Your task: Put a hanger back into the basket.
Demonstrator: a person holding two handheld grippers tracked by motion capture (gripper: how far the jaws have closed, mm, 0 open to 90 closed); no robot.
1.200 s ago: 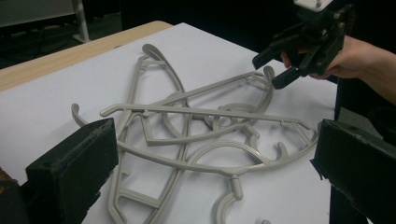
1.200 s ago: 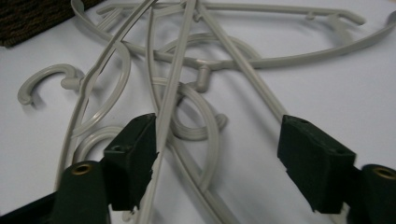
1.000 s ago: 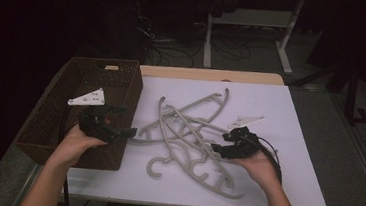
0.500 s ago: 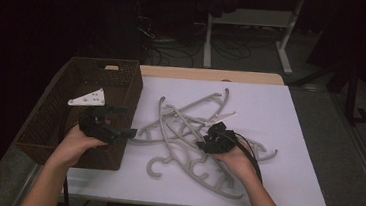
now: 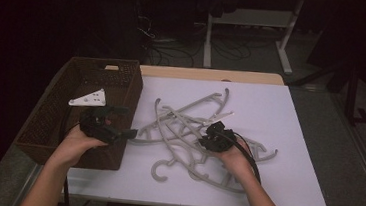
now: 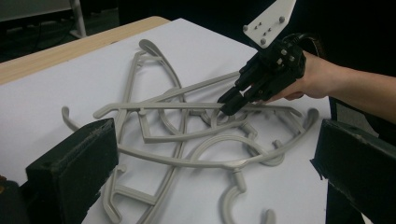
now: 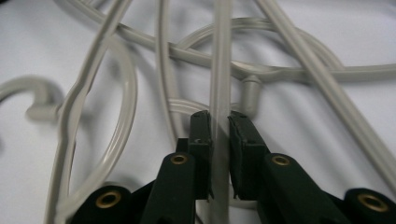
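At the left, my left gripper (image 5: 118, 127) waited with jaws apart over the basket (image 5: 74, 143) edge, leaving room. In the middle of the white sheet (image 5: 294, 123) lay the tangled hangers (image 5: 179, 128); my right gripper (image 5: 206, 141) had just been closing and now pinched one hanger bar (image 7: 219, 70), to lift it free.

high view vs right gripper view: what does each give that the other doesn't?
High view alone: the brown wicker basket at the table's left edge, the left claw over its near corner, both forearms, and the whole tangle of grey hangers on the white sheet.

Right gripper view alone: the contact itself. The right claw has just been closing, and its pads sit against either side of one hanger bar.

Both: the hanger pile and the right claw down in it.
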